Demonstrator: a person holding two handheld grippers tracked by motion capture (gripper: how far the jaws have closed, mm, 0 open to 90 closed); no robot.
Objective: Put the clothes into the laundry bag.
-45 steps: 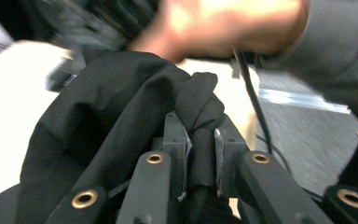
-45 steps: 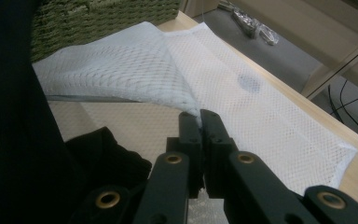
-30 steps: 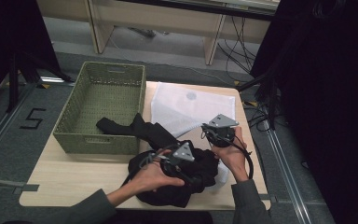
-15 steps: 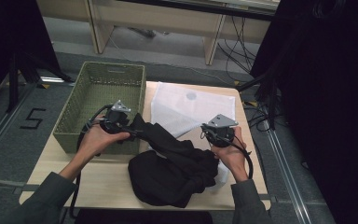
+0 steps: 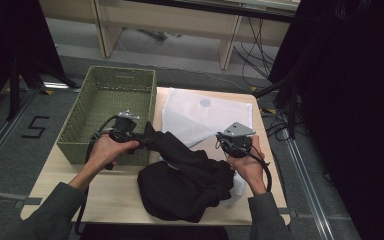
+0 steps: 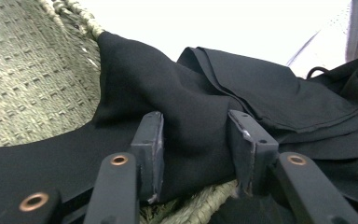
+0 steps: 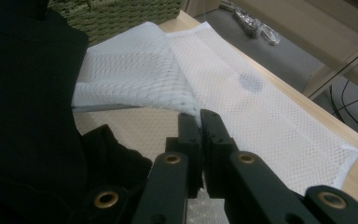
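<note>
Since the earlier frame our left gripper has carried the black garment to the basket's near-right corner, jaws just closing, fabric bunched between them. Our right gripper stays pinched on the white mesh bag, so bagging seems next.
</note>
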